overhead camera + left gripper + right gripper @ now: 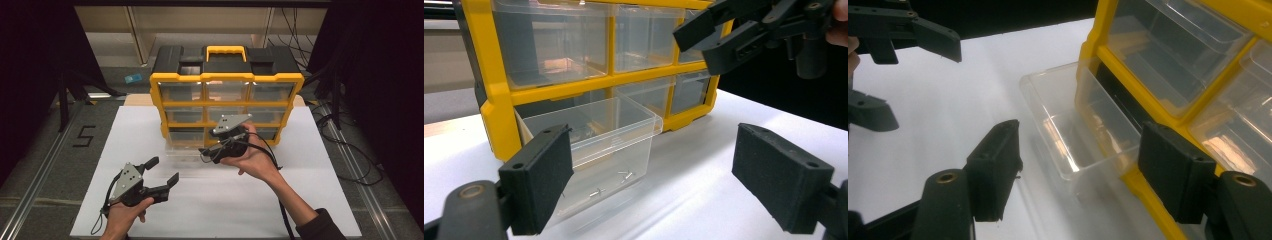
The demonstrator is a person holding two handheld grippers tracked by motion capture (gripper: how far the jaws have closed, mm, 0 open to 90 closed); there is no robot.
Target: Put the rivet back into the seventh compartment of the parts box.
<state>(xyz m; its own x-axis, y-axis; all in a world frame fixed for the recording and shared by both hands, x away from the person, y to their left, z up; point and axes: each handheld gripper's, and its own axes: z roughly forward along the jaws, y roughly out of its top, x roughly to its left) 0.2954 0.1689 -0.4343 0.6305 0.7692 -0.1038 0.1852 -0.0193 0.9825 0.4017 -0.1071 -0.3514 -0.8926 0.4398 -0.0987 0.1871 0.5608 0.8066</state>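
A yellow and black organizer cabinet [226, 77] with clear drawers stands at the back of the white board. Its bottom-left clear drawer [181, 149] is pulled out toward me. In the left gripper view this drawer [596, 142] holds a few small metal pins [625, 174]. My left gripper [163, 170] hovers open over the board, in front of the drawer and left of it, with nothing between its jaws. My right gripper [204, 154] is open too, just right of the drawer's front and close to the cabinet. The drawer [1073, 125] lies ahead between its jaws.
The white board [240, 200] sits on a grey floor with metal rails on both sides. A "5" mark [82, 136] is taped at the left. Cables [350, 155] trail at the right. A shelf stands behind the cabinet.
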